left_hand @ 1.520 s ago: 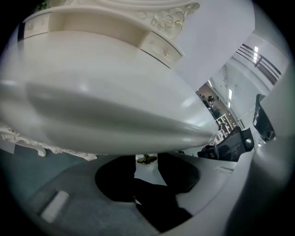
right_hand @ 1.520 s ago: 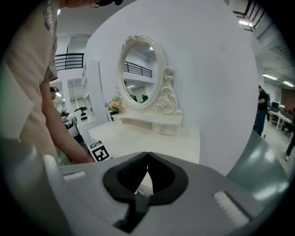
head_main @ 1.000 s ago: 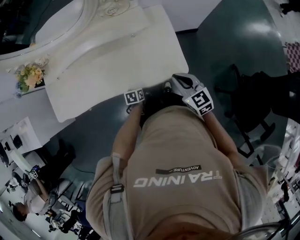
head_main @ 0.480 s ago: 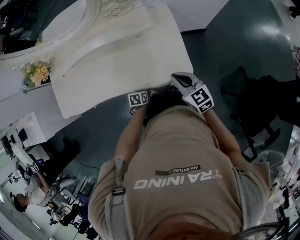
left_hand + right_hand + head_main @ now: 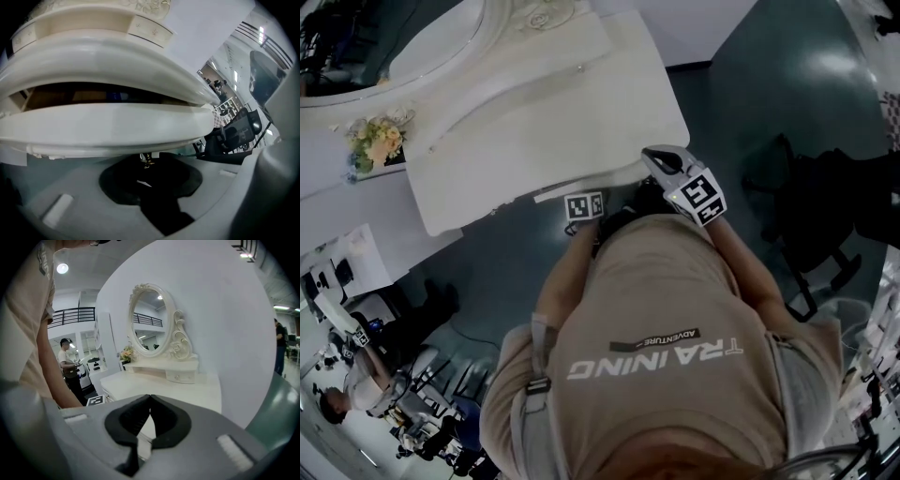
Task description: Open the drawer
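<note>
Right, my left tool pinches the small brass knob to haul the drawer, which sits partly out beneath the counter's front edge. My right tool, pressed together and empty, hangs clear by the front right corner.

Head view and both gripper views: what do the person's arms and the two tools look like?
The left tool and right tool have smooth grey moulded bodies with black padded jaw liners. Each carries a white cube, left and right, printed with black square markers. The person wears a tan short-sleeved T-shirt with white lettering and a grey shoulder strap.
</note>
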Available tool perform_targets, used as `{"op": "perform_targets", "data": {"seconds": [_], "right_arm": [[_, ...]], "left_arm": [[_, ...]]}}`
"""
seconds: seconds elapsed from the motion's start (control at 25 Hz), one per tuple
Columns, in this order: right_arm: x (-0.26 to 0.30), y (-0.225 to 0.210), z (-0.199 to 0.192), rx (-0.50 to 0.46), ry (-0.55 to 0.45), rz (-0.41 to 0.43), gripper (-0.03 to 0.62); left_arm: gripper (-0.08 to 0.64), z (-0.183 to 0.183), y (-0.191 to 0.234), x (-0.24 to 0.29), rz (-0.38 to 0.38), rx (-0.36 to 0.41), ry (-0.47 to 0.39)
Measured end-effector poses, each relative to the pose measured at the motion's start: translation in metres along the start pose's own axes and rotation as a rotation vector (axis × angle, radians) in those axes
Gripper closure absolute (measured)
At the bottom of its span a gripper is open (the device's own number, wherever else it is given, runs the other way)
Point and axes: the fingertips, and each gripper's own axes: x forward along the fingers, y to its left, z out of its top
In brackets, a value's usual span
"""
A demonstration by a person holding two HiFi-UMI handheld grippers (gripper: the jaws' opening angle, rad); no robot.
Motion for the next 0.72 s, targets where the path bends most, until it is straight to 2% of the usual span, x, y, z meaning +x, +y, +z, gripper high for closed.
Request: {"op": "perform_targets", "data": {"seconds": [0.12, 0.28, 0.48, 0.72], "right_arm": [[-0.016, 0.020, -0.005, -0.042, 0.034, -0.010, 0.589], [-0.043, 0.044, -0.019, 0.010, 0.052, -0.056, 0.589], [-0.059, 0.075, -0.034, 0.036, 0.059, -0.102, 0.589], [-0.091, 0.105, -0.049, 0.072, 0.062, -0.163, 0.589]], "left_arm": [[0.425, -0.010, -0.003, -0.002, -0.008, -0.005, -0.023], [0.425, -0.029, -0.005, -0.010, -0.005, 0.014, -0.024], [0.425, -0.050, -0.004, -0.021, -0.039, 0.036, -0.032], [0.426, -0.091, -0.014, -0.027, -0.054, 0.045, -0.013]]}}
